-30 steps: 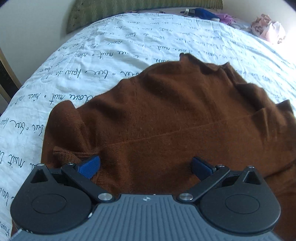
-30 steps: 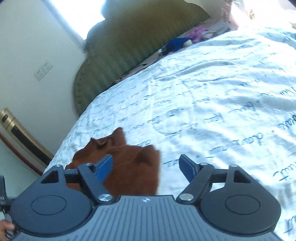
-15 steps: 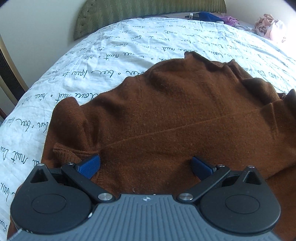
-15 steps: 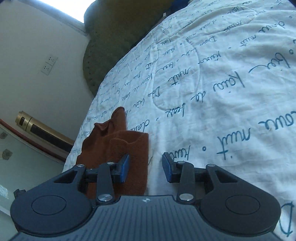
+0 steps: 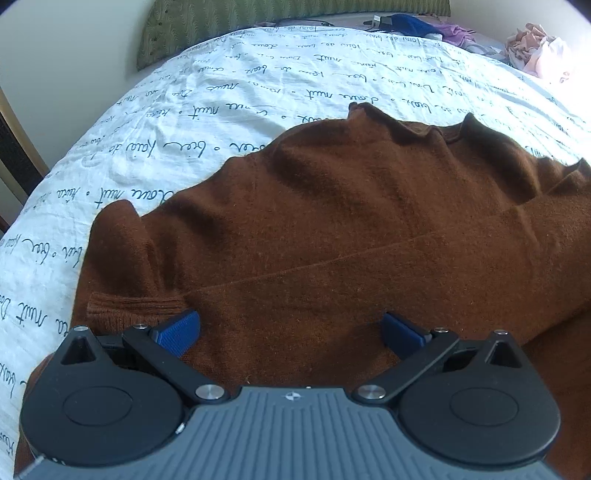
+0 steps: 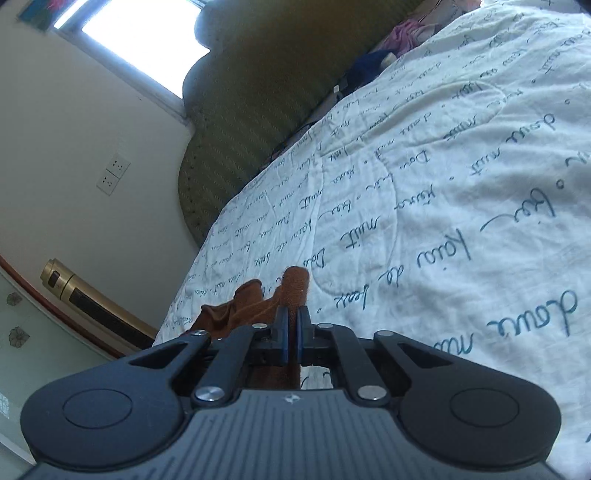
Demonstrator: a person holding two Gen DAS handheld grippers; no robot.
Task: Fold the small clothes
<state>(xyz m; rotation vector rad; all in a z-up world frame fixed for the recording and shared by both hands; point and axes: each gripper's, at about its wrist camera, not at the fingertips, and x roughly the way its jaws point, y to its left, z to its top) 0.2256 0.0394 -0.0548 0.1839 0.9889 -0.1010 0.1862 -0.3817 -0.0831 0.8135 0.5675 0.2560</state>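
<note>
A rust-brown knitted sweater [image 5: 332, 229] lies spread on the white bedspread with blue handwriting print [image 5: 258, 85]. My left gripper [image 5: 290, 330] is open just above its near part, blue pads wide apart, one beside a ribbed cuff [image 5: 136, 304]. In the right wrist view, my right gripper [image 6: 293, 326] is shut on an edge of the same brown sweater [image 6: 291, 286], a tab of fabric sticking up past the pads, low over the bedspread [image 6: 443, 184].
A green quilted headboard [image 6: 251, 122] and loose clothes, blue [image 5: 410, 22] and pink [image 5: 539, 48], lie at the far end of the bed. A wall with sockets [image 6: 112, 173] and a gold-coloured appliance [image 6: 74, 291] stand beside the bed's left edge.
The right gripper's jaws closed from wide apart onto the sweater's edge while it dropped lower and tilted. The left gripper stayed open and hardly moved.
</note>
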